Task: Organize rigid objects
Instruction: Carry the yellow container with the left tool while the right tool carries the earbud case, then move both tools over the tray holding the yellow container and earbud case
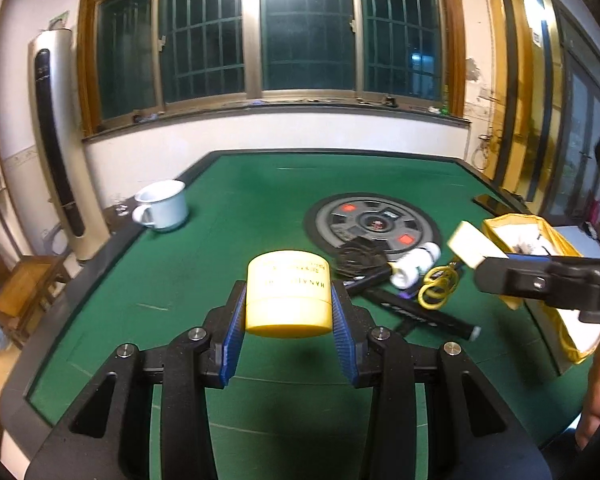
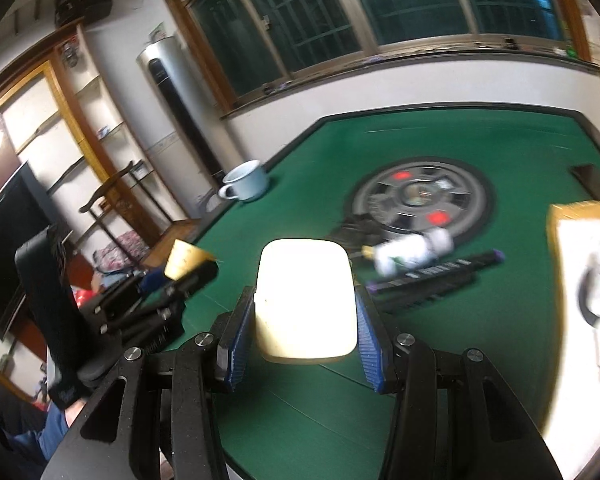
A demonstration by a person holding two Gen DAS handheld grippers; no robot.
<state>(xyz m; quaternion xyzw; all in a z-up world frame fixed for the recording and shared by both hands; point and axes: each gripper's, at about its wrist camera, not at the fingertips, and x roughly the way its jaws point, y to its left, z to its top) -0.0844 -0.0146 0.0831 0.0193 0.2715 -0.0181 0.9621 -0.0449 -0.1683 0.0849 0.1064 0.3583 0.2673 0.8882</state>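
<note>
A: What does each gripper hold?

B: The left gripper (image 1: 287, 320) has its blue pads closed on a yellow round container (image 1: 288, 294), which hangs above the green table (image 1: 227, 216). The right gripper (image 2: 304, 332) clamps a pale rounded box (image 2: 306, 300) (too bright in the light to read any detail).

A: And what lies around them?

B: Beyond the container there is a small pile: a black crumpled thing (image 1: 360, 258), a white bottle (image 1: 414, 266) lying on its side, yellow rings (image 1: 436, 288) and long black bars (image 1: 428, 314). The pile overlaps the near edge of the round grey panel (image 1: 374, 226) in the table's middle. A white mug (image 1: 161, 206) stands well apart, near the left edge.

A: Does something stand in the way?

B: On the right side a yellow-rimmed basket (image 1: 500, 226) sits at the table's edge, and the right gripper crosses in front of it in the left view. A dark phone (image 1: 494, 204) lies behind the basket.
</note>
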